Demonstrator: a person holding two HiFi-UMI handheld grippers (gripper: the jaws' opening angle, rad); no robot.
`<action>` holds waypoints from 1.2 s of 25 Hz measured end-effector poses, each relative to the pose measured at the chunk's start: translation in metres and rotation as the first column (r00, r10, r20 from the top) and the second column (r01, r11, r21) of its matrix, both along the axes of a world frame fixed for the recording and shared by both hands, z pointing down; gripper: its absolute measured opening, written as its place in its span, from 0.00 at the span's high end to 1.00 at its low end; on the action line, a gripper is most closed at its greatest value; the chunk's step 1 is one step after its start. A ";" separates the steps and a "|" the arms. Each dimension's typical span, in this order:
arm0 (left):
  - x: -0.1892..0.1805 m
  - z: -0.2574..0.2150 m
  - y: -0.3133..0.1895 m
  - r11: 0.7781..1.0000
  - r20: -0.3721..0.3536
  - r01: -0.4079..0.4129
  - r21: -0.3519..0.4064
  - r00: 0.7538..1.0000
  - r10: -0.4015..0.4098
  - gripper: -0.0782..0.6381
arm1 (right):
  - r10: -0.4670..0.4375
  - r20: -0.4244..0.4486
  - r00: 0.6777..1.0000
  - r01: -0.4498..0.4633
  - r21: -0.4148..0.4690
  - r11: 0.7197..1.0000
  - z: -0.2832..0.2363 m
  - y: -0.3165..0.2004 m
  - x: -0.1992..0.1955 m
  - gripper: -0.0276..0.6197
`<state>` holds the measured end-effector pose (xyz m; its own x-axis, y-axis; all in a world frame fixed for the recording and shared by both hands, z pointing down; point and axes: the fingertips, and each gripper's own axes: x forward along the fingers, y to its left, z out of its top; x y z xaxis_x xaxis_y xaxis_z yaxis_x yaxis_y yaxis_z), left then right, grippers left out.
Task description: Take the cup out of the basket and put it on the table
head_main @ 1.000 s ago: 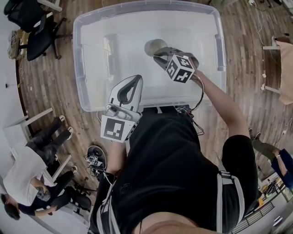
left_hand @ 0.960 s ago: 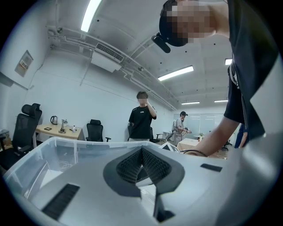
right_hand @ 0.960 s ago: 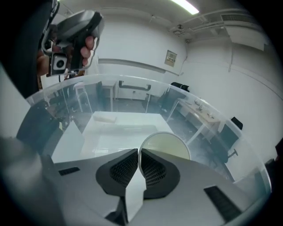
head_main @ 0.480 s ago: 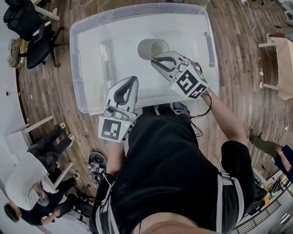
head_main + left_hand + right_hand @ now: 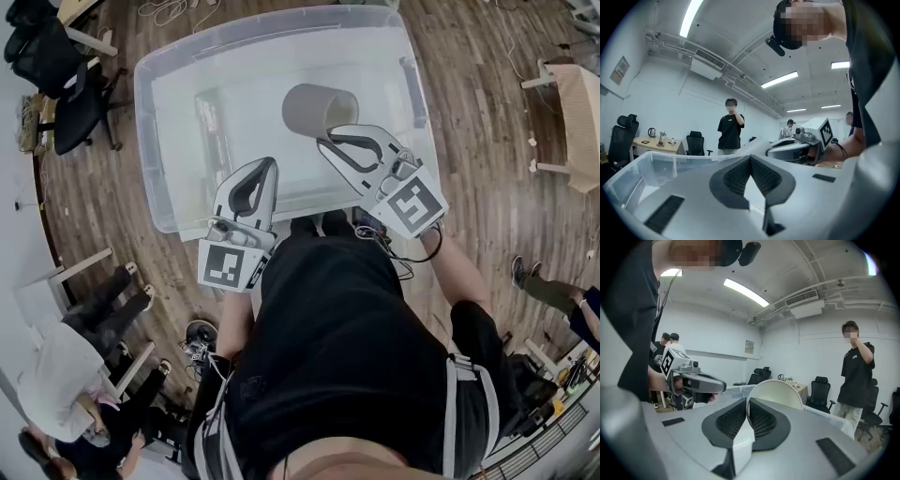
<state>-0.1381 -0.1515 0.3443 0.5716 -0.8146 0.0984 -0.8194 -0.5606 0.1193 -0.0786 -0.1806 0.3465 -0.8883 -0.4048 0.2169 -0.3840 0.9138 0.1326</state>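
In the head view the beige cup (image 5: 314, 108) hangs tilted on its side above the clear plastic basket (image 5: 150, 141). My right gripper (image 5: 325, 138) is shut on the cup's rim, and in the right gripper view the rim wall (image 5: 778, 394) stands pinched between the pads (image 5: 759, 416). My left gripper (image 5: 266, 165) hovers over the basket's near edge, shut and holding nothing. Its jaws meet at the tips in the left gripper view (image 5: 750, 158), where the right gripper (image 5: 792, 151) also shows.
The basket rests on a wooden floor. Black office chairs (image 5: 66, 66) stand at upper left, and a seated person (image 5: 66, 356) is at lower left. A light table edge (image 5: 574, 103) shows at the right. Another person (image 5: 730, 126) stands beyond the basket.
My right gripper has drawn back toward me and upward with the cup, which has risen off the basket's floor. The left gripper has barely moved.
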 end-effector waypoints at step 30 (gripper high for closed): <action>0.082 0.002 0.058 0.999 -0.001 0.053 -0.004 0.999 -0.053 0.87 | 0.057 0.233 0.971 -0.037 -0.086 0.996 -0.008 0.071 0.087 0.90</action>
<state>-0.0565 -0.0937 0.3458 0.5276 -0.8434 0.1012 -0.8480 -0.5158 0.1220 0.0081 -0.1100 0.3385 -0.8986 -0.4370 0.0379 -0.4384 0.8979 -0.0396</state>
